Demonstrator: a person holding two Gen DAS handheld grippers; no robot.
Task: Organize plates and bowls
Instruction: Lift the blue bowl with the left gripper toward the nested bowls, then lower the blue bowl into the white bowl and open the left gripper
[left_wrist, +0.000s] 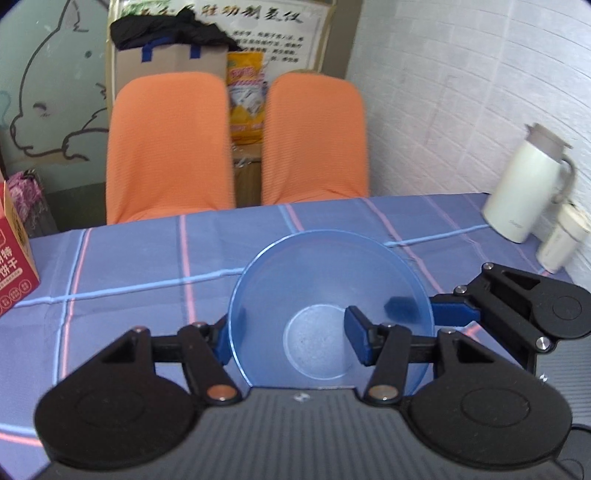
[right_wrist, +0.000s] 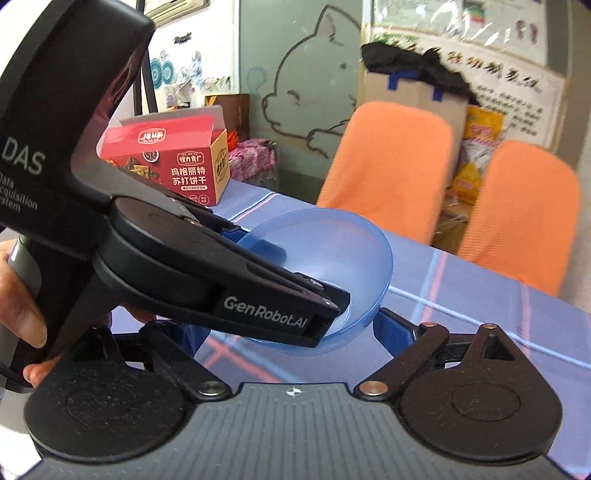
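A translucent blue bowl (left_wrist: 325, 280) (right_wrist: 332, 243) stands upright on the checked blue tablecloth (left_wrist: 129, 258); contact with the cloth is hidden. My left gripper (left_wrist: 290, 336) is open and straddles the bowl's left wall, one blue finger outside the rim and the other inside near the base. In the right wrist view the left gripper (right_wrist: 284, 277) crosses from the upper left into the bowl. My right gripper (right_wrist: 291, 332) is open, low at the bowl's near side. Its right finger (right_wrist: 395, 328) lies beside the bowl; its left finger is hidden. That gripper's finger (left_wrist: 454, 312) reaches the bowl's right wall from outside.
A red biscuit box (left_wrist: 14, 266) (right_wrist: 173, 162) stands at the table's left end. A white jug (left_wrist: 524, 184) and a white tumbler (left_wrist: 561, 240) stand at the right by the brick wall. Two orange chairs (left_wrist: 166, 147) back the far edge. A hand (right_wrist: 18, 295) holds the left gripper.
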